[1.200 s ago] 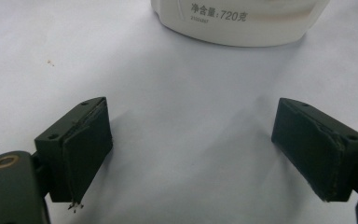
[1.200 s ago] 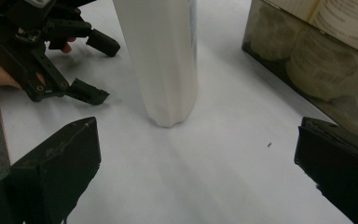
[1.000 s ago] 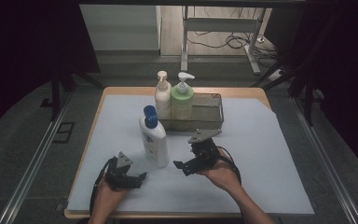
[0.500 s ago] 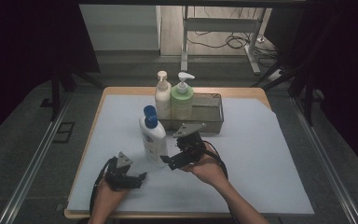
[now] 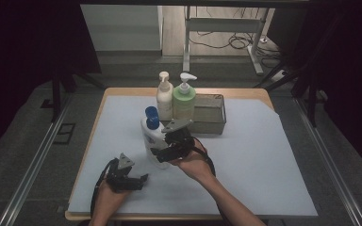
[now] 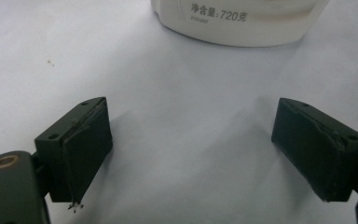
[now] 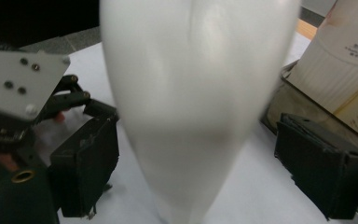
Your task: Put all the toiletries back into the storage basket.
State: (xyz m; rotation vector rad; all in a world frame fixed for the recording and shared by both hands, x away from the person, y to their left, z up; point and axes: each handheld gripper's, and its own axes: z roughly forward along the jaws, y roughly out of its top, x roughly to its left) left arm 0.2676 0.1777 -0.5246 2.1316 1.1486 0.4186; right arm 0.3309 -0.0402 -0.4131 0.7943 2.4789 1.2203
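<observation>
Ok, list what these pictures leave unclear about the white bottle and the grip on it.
- White bottle, right gripper view: blurred, top cut off by the frame edge.
- Same bottle, left gripper view: only the base shows; the rest runs off the top.
- Right gripper, high view: too small to tell if the jaws, just closing, touch it.

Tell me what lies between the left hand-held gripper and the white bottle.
Bare pale table cover; left hand-held gripper, open, faces the white bottle in the left gripper view.
</observation>
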